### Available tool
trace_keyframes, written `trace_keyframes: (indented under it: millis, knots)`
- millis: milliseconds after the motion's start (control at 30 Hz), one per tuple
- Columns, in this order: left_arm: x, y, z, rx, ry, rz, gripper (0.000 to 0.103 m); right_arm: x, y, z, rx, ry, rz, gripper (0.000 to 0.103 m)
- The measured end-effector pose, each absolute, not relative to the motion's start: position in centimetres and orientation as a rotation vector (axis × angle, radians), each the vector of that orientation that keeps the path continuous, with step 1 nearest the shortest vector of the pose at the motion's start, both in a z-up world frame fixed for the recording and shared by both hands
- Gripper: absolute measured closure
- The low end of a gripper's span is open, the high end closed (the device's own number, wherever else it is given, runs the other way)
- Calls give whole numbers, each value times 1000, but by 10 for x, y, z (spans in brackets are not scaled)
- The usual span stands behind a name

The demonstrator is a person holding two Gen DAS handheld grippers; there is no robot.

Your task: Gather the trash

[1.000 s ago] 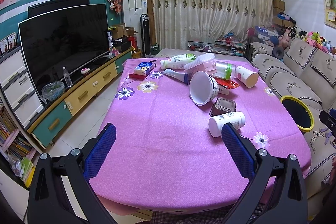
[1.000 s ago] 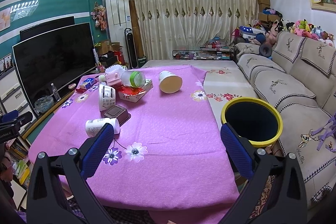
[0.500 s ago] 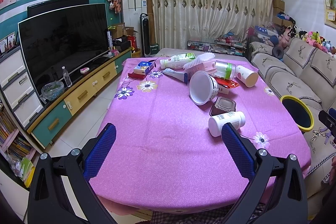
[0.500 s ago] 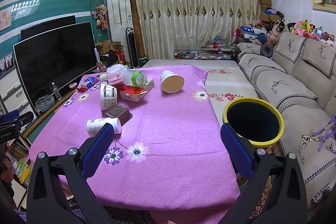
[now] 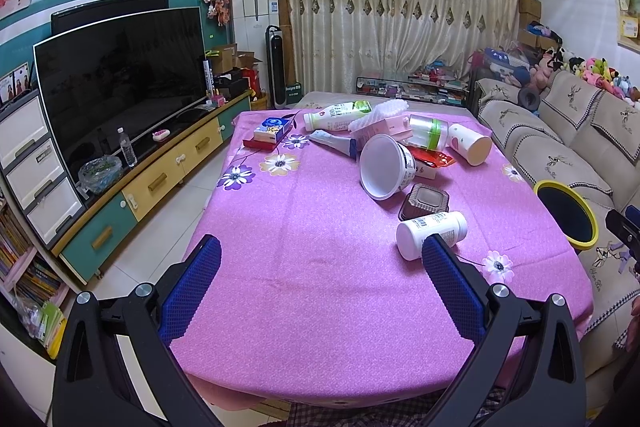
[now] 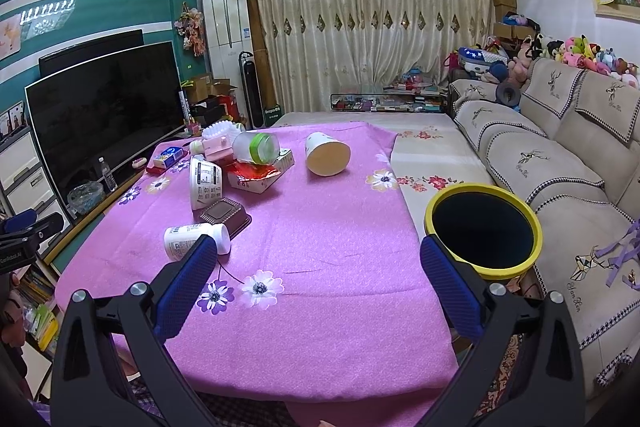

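Note:
Trash lies on a table with a pink cloth (image 5: 304, 227): a white pill bottle (image 5: 430, 233) on its side, a brown plastic tray (image 5: 426, 201), a white tub (image 5: 386, 171), a paper cup (image 5: 470, 143), a milk bottle (image 5: 338, 115) and boxes. A black bin with a yellow rim (image 6: 484, 229) stands at the table's right side, also in the left wrist view (image 5: 566, 213). My left gripper (image 5: 320, 283) is open and empty over the near table edge. My right gripper (image 6: 316, 283) is open and empty, with the pill bottle (image 6: 196, 235) by its left finger.
A large TV (image 5: 120, 83) on a low cabinet (image 5: 156, 179) runs along the left. A beige sofa (image 6: 560, 163) runs along the right, beside the bin. Curtains (image 5: 400, 15) and clutter fill the far wall.
Both grippers have barely moved. The right wrist view has drifted slightly, so the bin sits a little lower and more to the right. Nothing has been picked up.

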State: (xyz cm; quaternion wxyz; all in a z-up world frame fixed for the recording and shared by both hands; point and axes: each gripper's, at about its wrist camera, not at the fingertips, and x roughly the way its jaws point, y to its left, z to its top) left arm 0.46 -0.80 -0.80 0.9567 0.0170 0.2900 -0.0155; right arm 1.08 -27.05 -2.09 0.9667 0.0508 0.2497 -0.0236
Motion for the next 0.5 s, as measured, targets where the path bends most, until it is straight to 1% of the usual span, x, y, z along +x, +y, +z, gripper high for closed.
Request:
trace_keyframes:
  millis: [500]
  knots:
    - [5, -10, -10, 41, 593, -35, 4, 12, -273, -25, 110, 517, -43, 6]
